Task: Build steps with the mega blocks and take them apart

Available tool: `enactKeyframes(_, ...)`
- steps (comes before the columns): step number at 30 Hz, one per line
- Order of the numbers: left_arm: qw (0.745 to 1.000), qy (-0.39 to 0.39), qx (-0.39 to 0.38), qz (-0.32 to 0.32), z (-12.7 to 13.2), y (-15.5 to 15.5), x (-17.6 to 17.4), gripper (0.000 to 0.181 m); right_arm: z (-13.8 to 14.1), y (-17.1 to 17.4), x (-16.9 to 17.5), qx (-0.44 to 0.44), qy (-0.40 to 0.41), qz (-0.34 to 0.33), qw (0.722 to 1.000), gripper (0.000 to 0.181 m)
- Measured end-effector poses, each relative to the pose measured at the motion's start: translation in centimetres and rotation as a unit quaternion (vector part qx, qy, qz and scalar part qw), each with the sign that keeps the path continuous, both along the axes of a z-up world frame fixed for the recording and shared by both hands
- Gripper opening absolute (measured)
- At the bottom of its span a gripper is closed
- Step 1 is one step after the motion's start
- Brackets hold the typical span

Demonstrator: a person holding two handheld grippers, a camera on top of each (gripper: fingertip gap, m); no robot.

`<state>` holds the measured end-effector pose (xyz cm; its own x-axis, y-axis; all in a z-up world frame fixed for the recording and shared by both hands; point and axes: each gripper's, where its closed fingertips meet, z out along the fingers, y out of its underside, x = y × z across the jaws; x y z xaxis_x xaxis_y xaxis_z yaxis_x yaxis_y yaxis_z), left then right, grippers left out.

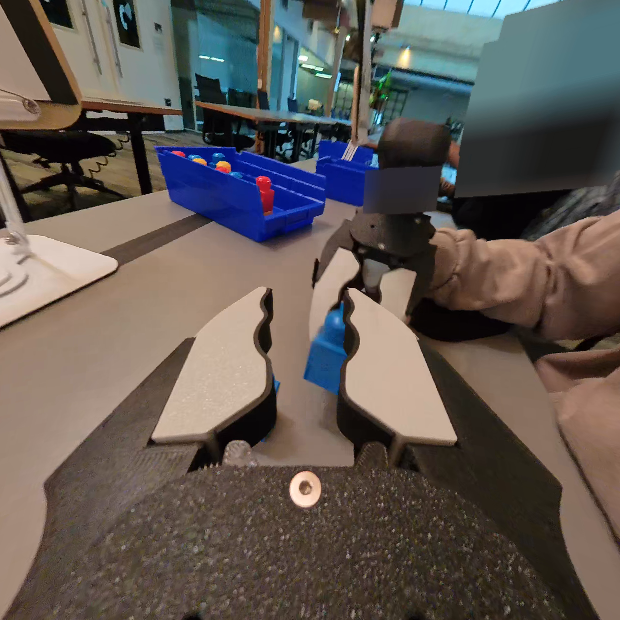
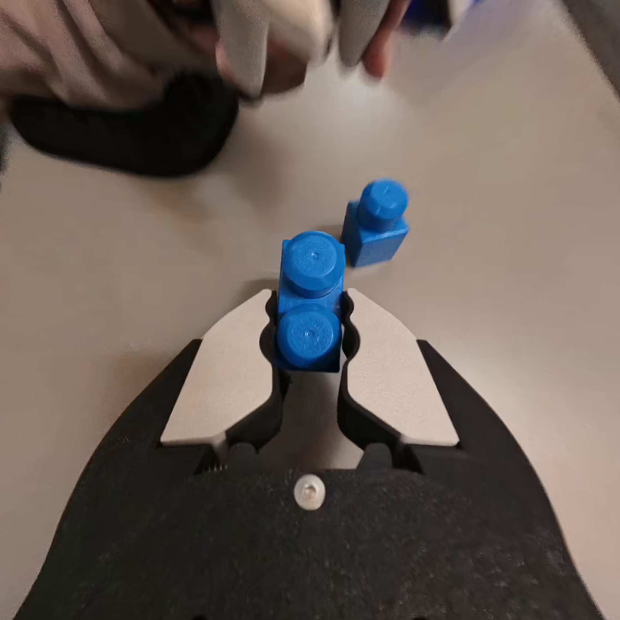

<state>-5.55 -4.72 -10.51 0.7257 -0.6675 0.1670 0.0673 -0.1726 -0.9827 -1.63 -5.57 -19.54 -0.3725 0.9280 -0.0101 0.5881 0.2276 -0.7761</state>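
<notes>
My right gripper [image 2: 309,295] is shut on a blue two-stud block [image 2: 310,302] and holds it just above the grey table [image 2: 469,201], studs toward the camera. A blue single-stud block [image 2: 375,231] stands on the table just beyond it, to the right. My left gripper [image 1: 307,295] is open and empty, low over the table. In the left wrist view, the right gripper [image 1: 369,281] points down ahead, and a blue block [image 1: 325,349] shows half hidden behind my right finger. A blue sliver [image 1: 275,382] peeks from under my left finger. The left gripper [image 2: 302,43] is blurred at the top of the right wrist view.
A blue bin [image 1: 241,204] with red, yellow and blue blocks sits at the back of the table, a second blue bin [image 1: 342,174] behind it. A white stand base [image 1: 50,271] is at the left. A black pad [image 2: 127,134] lies under the person's sleeve [image 1: 520,278]. Tip to tip, the grippers are about 10 cm apart.
</notes>
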Motion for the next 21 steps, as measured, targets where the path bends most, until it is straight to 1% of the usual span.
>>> enactKeyframes(1, 1.0, -0.014, 0.001, -0.005, 0.2, -0.1, 0.1, 0.041, 1.6, 0.1, -0.3, -0.032, 0.044, -0.002, 0.999, 0.036)
enactKeyframes(3, 0.999, -0.045, 0.008, -0.023, 0.7, -0.3, 0.7, 0.049, 5.9, 0.3, -0.5, -0.108, 0.155, 0.001, 0.982, 0.036)
enactKeyframes(5, 0.995, -0.089, 0.017, -0.045, 1.6, -0.7, 1.5, 0.052, 10.3, 0.5, 0.2, -0.194, 0.258, 0.008, 0.946, 0.036)
enactKeyframes(6, 0.991, -0.115, 0.024, -0.057, 2.2, -0.9, 1.9, 0.051, 11.9, 0.8, 0.6, -0.226, 0.299, 0.007, 0.927, 0.036)
enactKeyframes(7, 0.988, -0.138, 0.033, -0.065, 2.8, -1.1, 2.3, 0.05, 13.0, 1.1, 0.9, -0.25, 0.324, 0.005, 0.912, 0.036)
enactKeyframes(9, 0.983, -0.161, 0.051, -0.069, 3.7, -1.2, 2.9, 0.048, 13.9, 1.2, 1.1, -0.277, 0.351, 0.004, 0.895, 0.036)
enactKeyframes(11, 0.982, -0.164, 0.057, -0.075, 4.1, -1.3, 3.6, 0.048, 14.0, 1.1, 0.9, -0.296, 0.362, 0.0, 0.884, 0.036)
enactKeyframes(14, 0.982, -0.162, 0.059, -0.076, 4.3, -1.3, 4.3, 0.049, 13.8, 0.4, 0.5, -0.31, 0.369, 0.007, 0.876, 0.036)
enactKeyframes(16, 0.983, -0.156, 0.057, -0.073, 4.1, -1.2, 4.5, 0.049, 14.1, -0.1, 0.5, -0.326, 0.379, 0.015, 0.866, 0.036)
enactKeyframes(18, 0.984, -0.154, 0.057, -0.073, 4.0, -1.2, 4.7, 0.046, 14.2, -0.2, 0.3, -0.339, 0.384, 0.012, 0.859, 0.036)
enactKeyframes(21, 0.986, -0.141, 0.058, -0.07, 3.7, -1.2, 4.9, 0.039, 13.9, -0.4, -0.1, -0.339, 0.384, 0.004, 0.859, 0.036)
